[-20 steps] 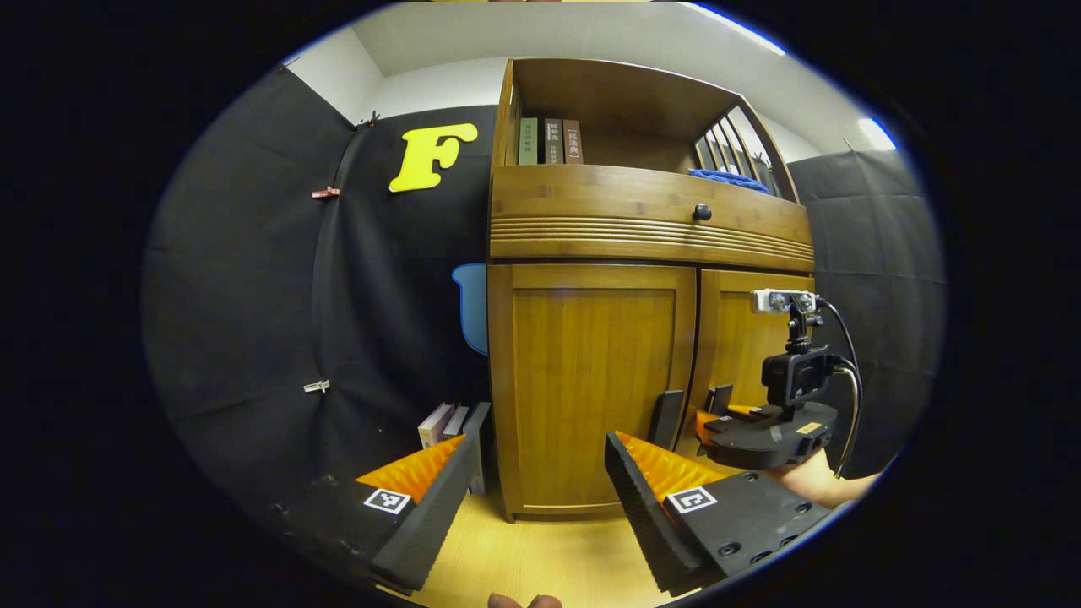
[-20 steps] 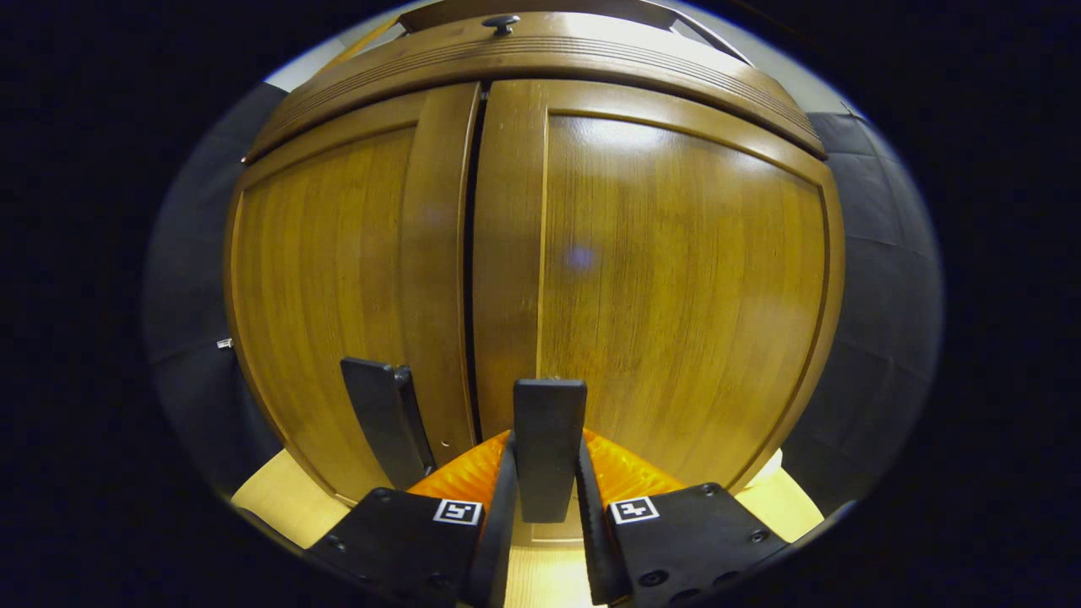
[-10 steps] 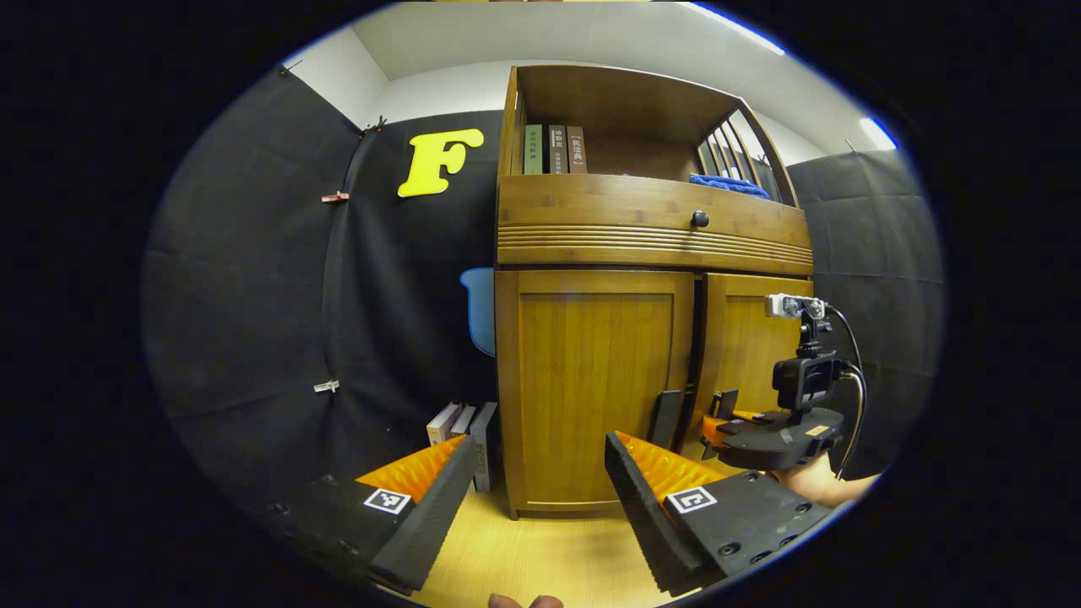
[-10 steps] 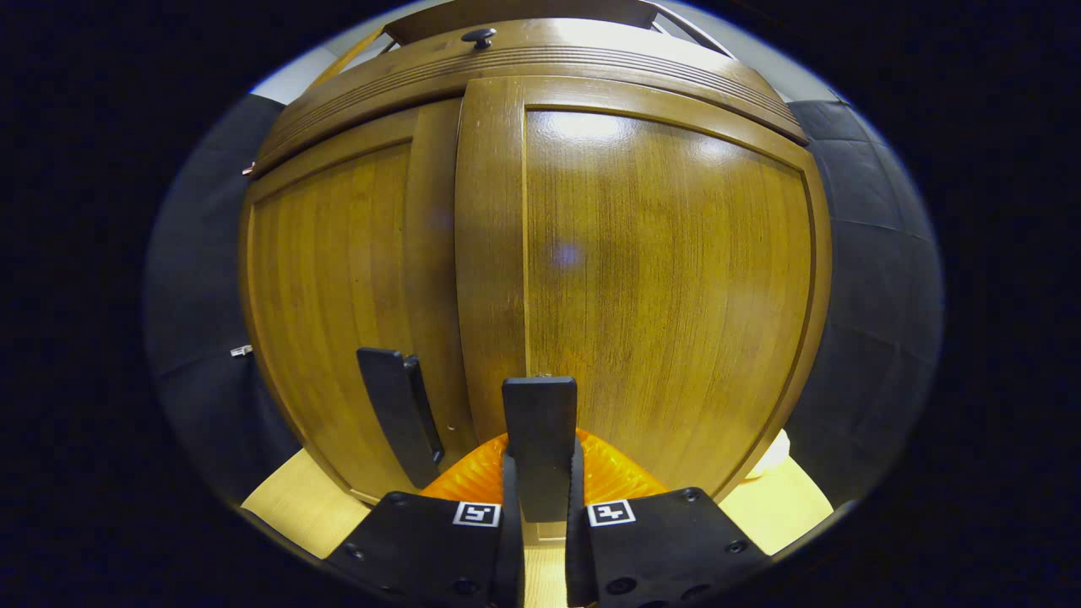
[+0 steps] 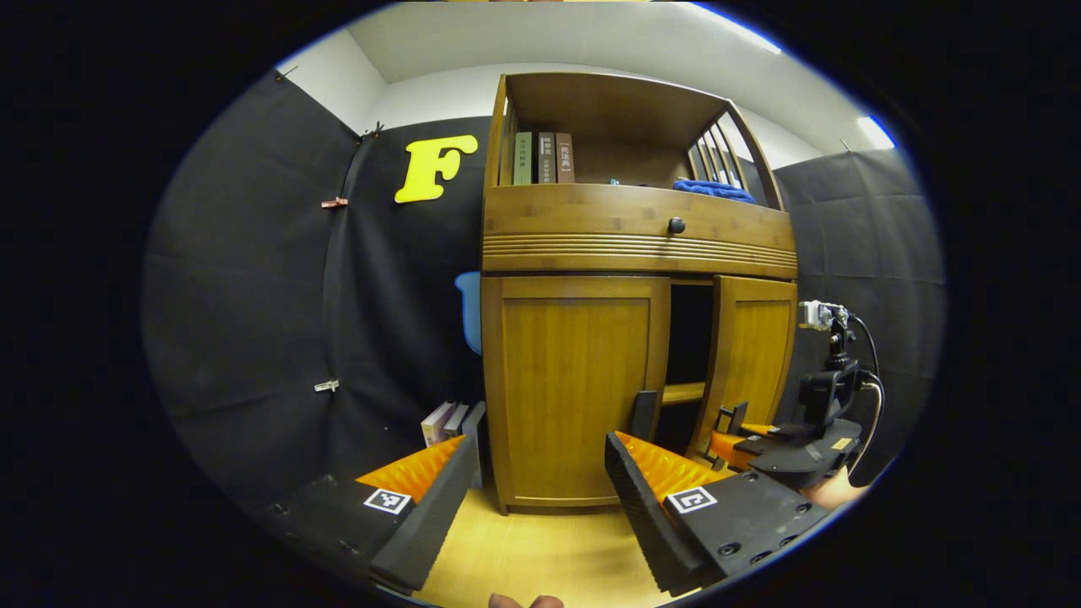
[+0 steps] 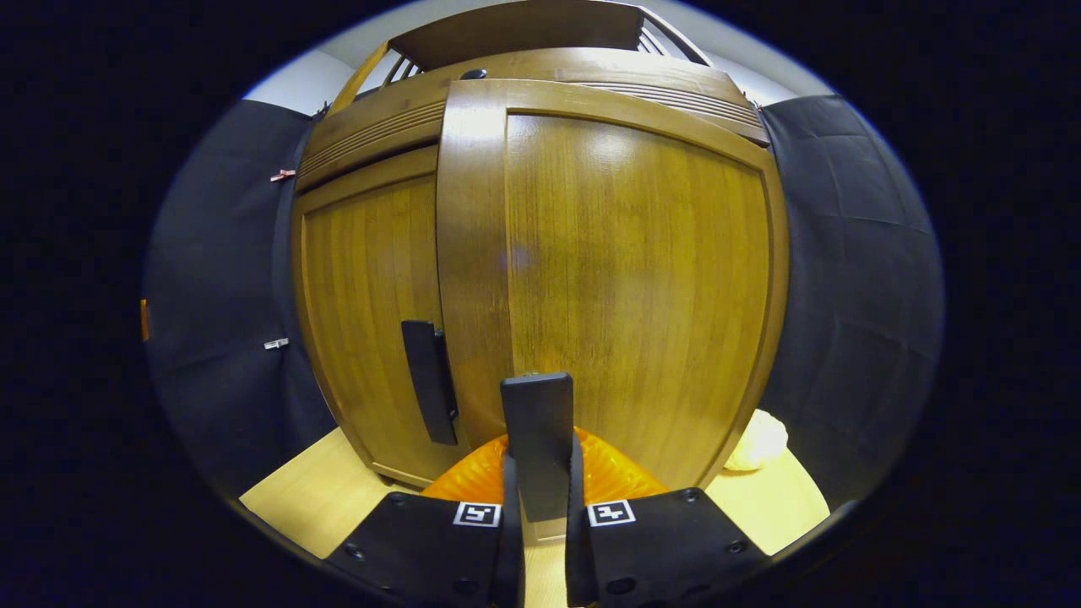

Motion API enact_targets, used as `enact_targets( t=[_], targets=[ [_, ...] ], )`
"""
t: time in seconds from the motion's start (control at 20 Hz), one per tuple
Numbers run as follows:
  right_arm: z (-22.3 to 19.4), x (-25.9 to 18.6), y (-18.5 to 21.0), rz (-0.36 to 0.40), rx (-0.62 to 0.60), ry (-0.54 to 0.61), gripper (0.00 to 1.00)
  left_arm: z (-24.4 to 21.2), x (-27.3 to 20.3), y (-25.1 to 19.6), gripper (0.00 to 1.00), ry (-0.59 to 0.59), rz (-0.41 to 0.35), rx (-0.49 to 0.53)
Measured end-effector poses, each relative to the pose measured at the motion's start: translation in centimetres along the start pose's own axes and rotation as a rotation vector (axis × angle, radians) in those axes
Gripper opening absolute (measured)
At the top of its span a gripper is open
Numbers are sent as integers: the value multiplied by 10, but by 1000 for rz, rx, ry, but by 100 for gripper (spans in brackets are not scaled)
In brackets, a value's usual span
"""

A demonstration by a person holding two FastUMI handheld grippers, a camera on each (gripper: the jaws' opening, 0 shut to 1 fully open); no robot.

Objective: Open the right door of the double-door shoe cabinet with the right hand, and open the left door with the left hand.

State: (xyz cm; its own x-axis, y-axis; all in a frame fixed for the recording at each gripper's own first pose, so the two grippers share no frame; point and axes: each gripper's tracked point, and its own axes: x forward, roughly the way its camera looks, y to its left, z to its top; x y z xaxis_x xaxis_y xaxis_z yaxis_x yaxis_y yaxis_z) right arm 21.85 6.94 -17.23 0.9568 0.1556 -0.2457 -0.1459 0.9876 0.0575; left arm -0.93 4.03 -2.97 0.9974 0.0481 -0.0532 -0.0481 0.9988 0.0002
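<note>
The wooden shoe cabinet [image 5: 633, 245] stands ahead in the left gripper view. Its left door [image 5: 570, 388] is closed, with a dark handle [image 5: 646, 415] near its inner edge. The right door [image 5: 754, 355] is swung partly out, and a dark gap with an inner shelf [image 5: 682, 393] shows between the doors. My right gripper [image 5: 733, 422] is at that door's handle. In the right gripper view the right door [image 6: 633, 279] is close up, and my right gripper [image 6: 540, 498] is shut on its dark handle [image 6: 538, 422]. My left gripper [image 5: 539, 439] is open, short of the left door, holding nothing.
A drawer with a dark knob [image 5: 676, 225] sits above the doors, with an open shelf of books [image 5: 539, 158] and a blue cloth [image 5: 714, 187] on top. More books [image 5: 456, 420] lean beside the cabinet on the wooden floor. A pale round thing [image 6: 756, 441] lies to the right.
The right door has swung out from shut, drawn by my right gripper on its handle, and a dark gap has opened. My left gripper stayed open and drew back slightly.
</note>
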Motion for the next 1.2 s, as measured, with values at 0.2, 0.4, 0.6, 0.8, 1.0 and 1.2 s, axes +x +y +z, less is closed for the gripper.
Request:
enact_targets(
  t=[0.2, 0.4, 0.6, 0.8, 1.0, 1.2],
  targets=[
    [0, -1, -2, 9, 10, 3, 22, 1, -3, -19, 94, -4, -10, 8],
    [1, 1, -4, 2, 1, -2, 22, 4, 1, -43, 94, -11, -14, 11],
    [0, -6, -7, -9, 15, 8, 22, 9, 4, -67, 94, -20, -9, -2],
    [-1, -11, -10, -10, 20, 20, 22, 11, 12, -91, 93, -27, -9, -11],
    [-3, -15, -13, 14, 1, 34, 22, 10, 22, -116, 94, -18, -16, -16],
    [-3, -16, -13, 14, 28, 40, 21, 8, 34, -135, 94, -8, -24, -3]
  ],
)
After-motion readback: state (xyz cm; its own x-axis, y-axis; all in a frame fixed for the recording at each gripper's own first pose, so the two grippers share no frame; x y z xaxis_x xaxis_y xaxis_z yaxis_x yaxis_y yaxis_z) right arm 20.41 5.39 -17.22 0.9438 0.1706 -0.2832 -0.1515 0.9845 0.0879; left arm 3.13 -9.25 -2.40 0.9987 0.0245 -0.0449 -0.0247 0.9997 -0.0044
